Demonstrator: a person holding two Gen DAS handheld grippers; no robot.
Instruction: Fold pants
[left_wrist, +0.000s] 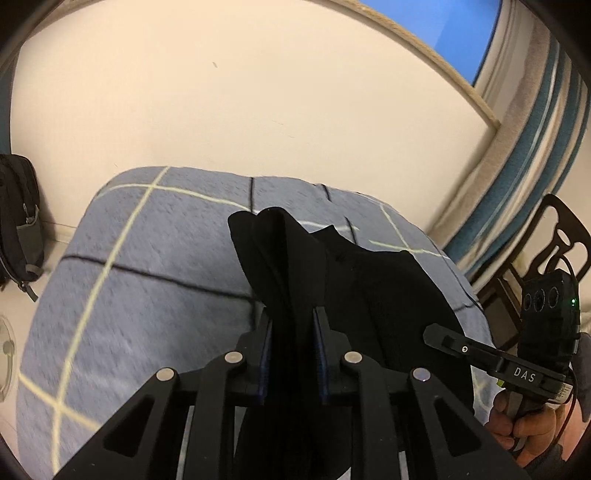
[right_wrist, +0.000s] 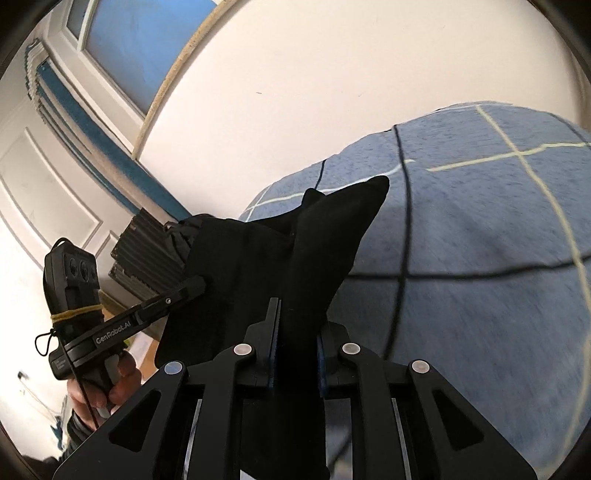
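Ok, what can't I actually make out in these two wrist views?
- Black fabric pants: lower part cut off by the frame edge and hidden behind the left hand-held gripper.
- Which part the right hand-held gripper clamps: dark cloth shows no seams.
- Blue checked bedspread: texture motion-blurred.
- Dark backpack: cut off at the left view's edge.
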